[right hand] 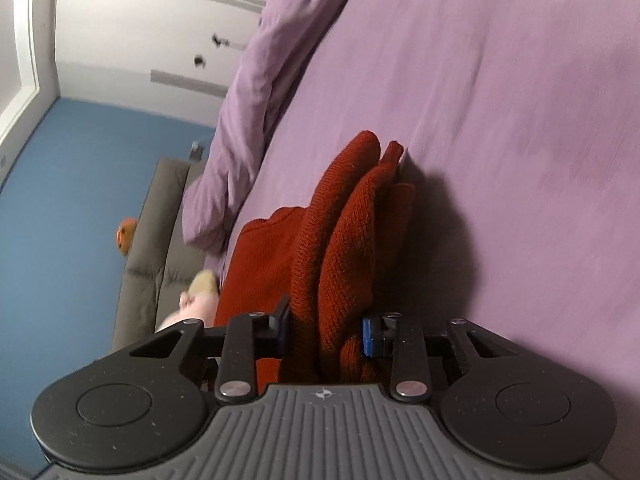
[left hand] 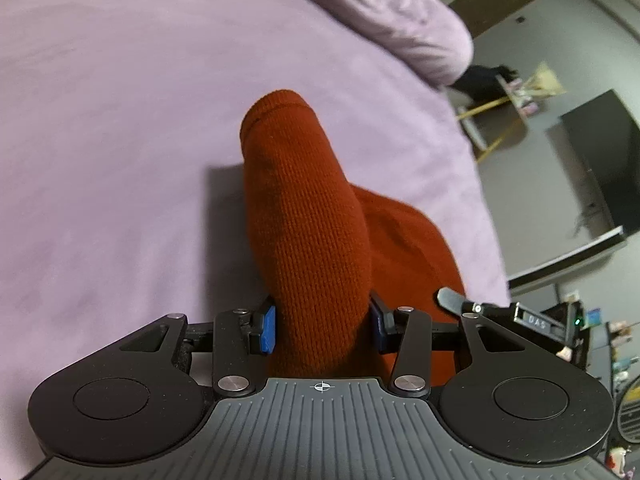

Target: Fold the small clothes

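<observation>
Left hand-held gripper (left hand: 322,326) clamped on a rust-red knit garment (left hand: 304,216), fabric running toward twelve o'clock over the purple bed (left hand: 120,120), right hand-held gripper (right hand: 326,330) pinching bunched folds likewise

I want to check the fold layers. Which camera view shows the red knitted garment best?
The right wrist view: there the red knitted garment shows several bunched layers and a flat part lying on the purple bedsheet. The left wrist view shows mainly one rounded fold rising between the jaws.

Both wrist cams close, angled down over purple bed (left hand: 120,120), shared red knit (left hand: 316,240).
</observation>
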`<state>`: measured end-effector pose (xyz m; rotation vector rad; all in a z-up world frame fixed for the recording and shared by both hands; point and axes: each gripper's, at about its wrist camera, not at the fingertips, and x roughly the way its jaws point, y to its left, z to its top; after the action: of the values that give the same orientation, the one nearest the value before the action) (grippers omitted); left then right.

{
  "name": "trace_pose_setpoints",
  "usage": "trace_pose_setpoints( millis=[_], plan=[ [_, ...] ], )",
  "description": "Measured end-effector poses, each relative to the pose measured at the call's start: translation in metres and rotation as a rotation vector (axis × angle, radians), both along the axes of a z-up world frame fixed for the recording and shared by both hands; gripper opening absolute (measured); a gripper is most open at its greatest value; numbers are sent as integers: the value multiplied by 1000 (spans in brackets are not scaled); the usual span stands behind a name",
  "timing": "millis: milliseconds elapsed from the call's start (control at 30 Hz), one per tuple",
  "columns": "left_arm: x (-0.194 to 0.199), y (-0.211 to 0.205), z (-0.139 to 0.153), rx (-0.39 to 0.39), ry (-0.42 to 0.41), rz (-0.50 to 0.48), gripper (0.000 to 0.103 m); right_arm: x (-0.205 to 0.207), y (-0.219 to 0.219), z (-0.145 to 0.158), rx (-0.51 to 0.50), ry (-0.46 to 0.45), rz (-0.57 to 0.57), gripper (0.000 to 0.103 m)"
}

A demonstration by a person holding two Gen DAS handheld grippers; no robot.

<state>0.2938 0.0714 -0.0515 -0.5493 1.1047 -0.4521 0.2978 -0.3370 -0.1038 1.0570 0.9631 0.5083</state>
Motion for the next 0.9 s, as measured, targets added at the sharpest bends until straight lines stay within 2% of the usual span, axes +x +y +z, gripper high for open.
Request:
trace_pose_setpoints(
  millis=[100, 167, 200, 300, 400, 467, 567, 600, 700, 767, 900],
  plan=[
    [-15, 14, -10, 44, 24, 25, 50, -10, 24, -3, -8, 18, 43, 30],
    [-20, 18, -17, 86, 36, 47, 54, -17, 36, -1, -61, 21, 48, 31],
    [-24, 19, -19, 113, 32, 58, 57, -19, 39, 2, -109, 16, 43, 32],
    [-30, 22, -10, 144, -8, 94, 57, -27, 44, 18, -273, 20, 25, 46],
    [-32, 20, 9, 188, -98, 130, 60, -36, 43, 51, -460, -47, -43, 47],
    [-29, 15, 17, 210, -139, 146, 65, -35, 47, 70, -528, -106, -79, 46],
    [-15, -2, 22, 226, -138, 178, 72, -18, 68, 84, -552, -126, -64, 42],
    [-8, -8, 20, 231, -140, 194, 74, -9, 78, 84, -562, -112, -50, 34],
    [19, -26, 8, 266, -144, 230, 77, 23, 110, 71, -575, -86, 5, 22],
    [33, -35, -4, 316, -162, 244, 77, 34, 120, 54, -572, -73, 6, 21],
    [55, -46, -29, 450, -201, 277, 78, 49, 126, 38, -661, -64, -46, 21]
  ],
)
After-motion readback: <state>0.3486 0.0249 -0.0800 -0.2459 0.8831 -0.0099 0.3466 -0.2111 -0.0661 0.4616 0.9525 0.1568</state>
